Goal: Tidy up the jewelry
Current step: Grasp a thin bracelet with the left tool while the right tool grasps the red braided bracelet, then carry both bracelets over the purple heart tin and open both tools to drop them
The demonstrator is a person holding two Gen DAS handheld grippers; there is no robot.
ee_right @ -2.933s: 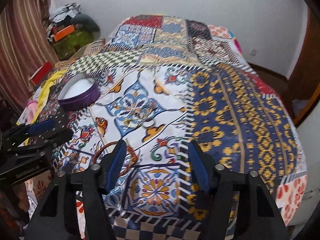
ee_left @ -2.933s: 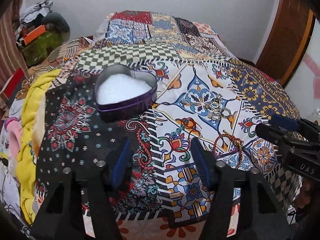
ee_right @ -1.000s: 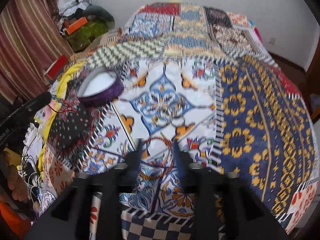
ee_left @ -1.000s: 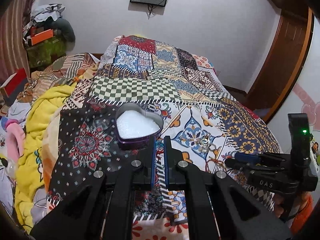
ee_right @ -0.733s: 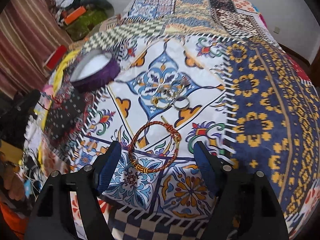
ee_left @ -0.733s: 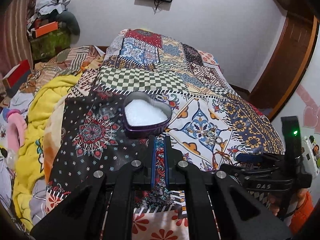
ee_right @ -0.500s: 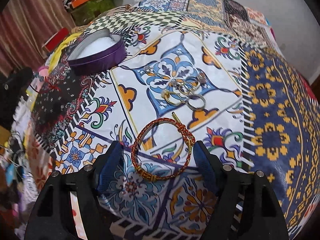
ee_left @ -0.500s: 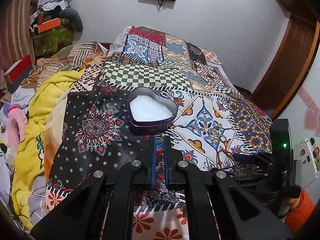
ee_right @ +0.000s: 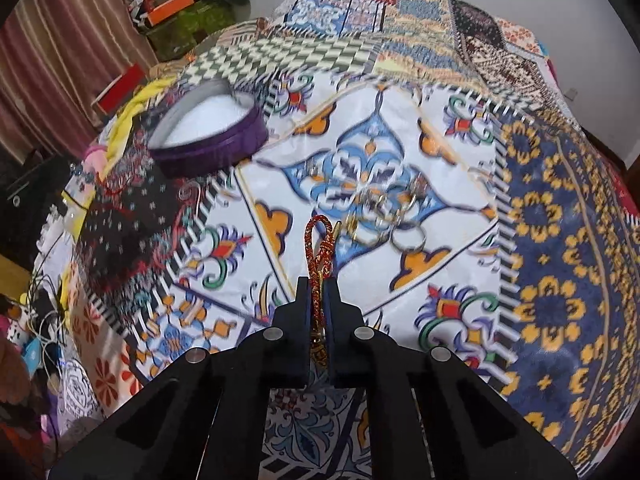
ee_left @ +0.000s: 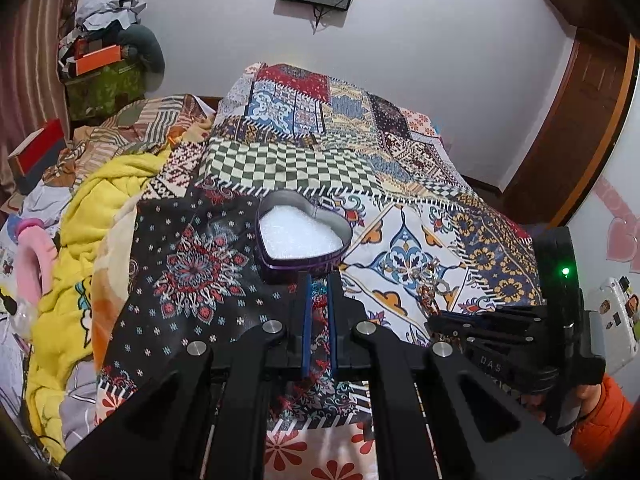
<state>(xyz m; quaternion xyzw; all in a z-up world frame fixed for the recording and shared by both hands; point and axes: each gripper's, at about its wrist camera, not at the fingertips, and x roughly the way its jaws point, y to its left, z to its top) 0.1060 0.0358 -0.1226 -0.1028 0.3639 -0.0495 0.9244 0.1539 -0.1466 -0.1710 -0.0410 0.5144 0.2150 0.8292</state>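
— What did the one heart-shaped tin (ee_left: 304, 246) hold?
— Only white padding; it sat on the patchwork bedspread (ee_right: 552, 240), no jewelry in it.
— And the bracelet?
— One red-and-gold cord bracelet (ee_right: 320, 252) was pinched between the closed fingers of the right gripper (ee_right: 319, 296). The left gripper (ee_left: 319, 300) was nearly closed, holding nothing. A cluster of rings (ee_right: 384, 216), too blurred to count, lay on the bedspread.

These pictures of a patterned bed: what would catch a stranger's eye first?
Probably the red-and-gold braided bracelet, pinched between the right gripper fingers above the busy patchwork bedspread. Next, the purple heart-shaped tin with its white lining, farther up the bed to the left, and the metal rings beyond the bracelet.
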